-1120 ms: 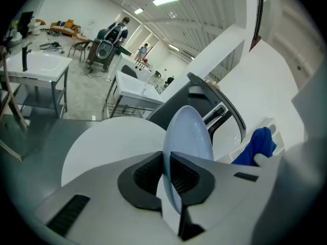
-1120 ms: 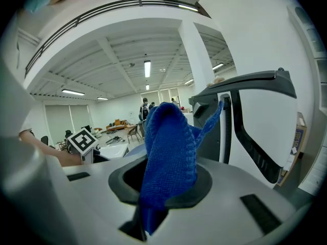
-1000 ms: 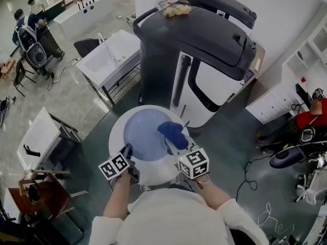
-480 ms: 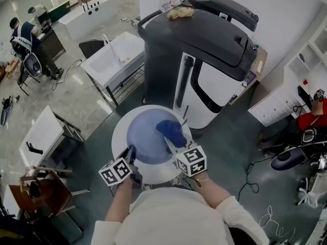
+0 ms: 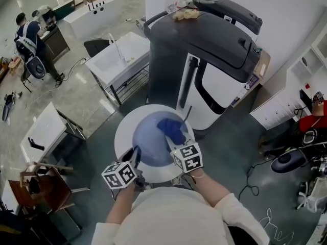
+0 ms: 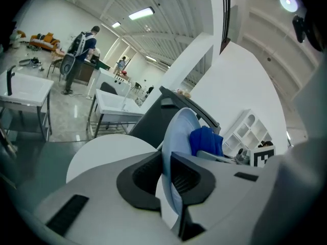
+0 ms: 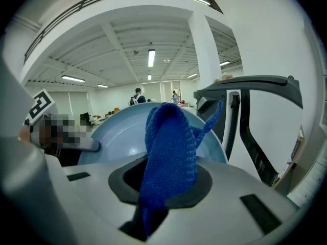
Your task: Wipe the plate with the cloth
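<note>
In the head view a pale blue plate (image 5: pixel 150 147) is over a small round white table (image 5: pixel 121 134). My left gripper (image 5: pixel 135 155) is shut on the plate's near left rim. In the left gripper view the plate (image 6: pixel 182 129) stands edge-on and tilted up between the jaws of the left gripper (image 6: pixel 166 175). My right gripper (image 5: pixel 171 140) is shut on a dark blue knitted cloth (image 5: pixel 172 129), which rests against the plate's right side. In the right gripper view the cloth (image 7: pixel 171 147) rises from the right gripper (image 7: pixel 162 190) in front of the plate (image 7: pixel 115 131).
A tall dark grey and white machine (image 5: pixel 214 50) stands close behind the table. White sink benches (image 5: pixel 115 57) and a white table (image 5: pixel 43 134) are at the left, a wooden chair (image 5: pixel 38 185) at lower left. Cables (image 5: pixel 250 177) lie on the floor at right.
My left gripper has risen with the plate's rim, so the plate now tilts up off the table. The right gripper and cloth have stayed at the plate's right side.
</note>
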Tool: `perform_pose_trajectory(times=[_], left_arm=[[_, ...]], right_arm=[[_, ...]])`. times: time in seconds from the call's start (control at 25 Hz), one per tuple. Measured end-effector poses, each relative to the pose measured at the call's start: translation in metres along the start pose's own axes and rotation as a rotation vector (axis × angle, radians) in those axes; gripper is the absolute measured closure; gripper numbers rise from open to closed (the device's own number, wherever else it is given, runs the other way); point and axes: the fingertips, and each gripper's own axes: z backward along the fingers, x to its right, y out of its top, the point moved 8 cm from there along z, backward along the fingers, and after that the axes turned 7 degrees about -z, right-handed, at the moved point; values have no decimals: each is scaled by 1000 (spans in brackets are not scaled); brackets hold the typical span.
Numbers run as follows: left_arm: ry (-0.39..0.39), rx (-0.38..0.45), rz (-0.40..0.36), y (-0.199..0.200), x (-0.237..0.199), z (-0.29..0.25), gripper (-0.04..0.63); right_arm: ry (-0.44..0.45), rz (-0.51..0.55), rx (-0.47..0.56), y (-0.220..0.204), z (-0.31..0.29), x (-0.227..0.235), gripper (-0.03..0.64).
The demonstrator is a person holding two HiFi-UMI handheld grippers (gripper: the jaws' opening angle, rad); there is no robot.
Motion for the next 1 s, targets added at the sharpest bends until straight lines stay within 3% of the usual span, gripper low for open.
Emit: perform_pose_trajectory(times=[0.16, 0.48, 0.64, 0.84, 1.0], left_arm=[[8, -1, -47, 2, 4, 2, 551], [13, 22, -67, 14, 1, -3, 551], [31, 55, -61, 26, -6, -5, 551], [56, 82, -55, 35, -17, -1, 551], [38, 52, -63, 26, -15, -3, 551]], right_arm=[[26, 30, -9, 3, -7, -14, 531], [133, 99, -32, 0, -14, -48, 531], [193, 148, -131, -16, -13, -56, 531], [114, 146, -271, -35, -7, -32, 531], [7, 109, -288, -32, -2, -5, 531]])
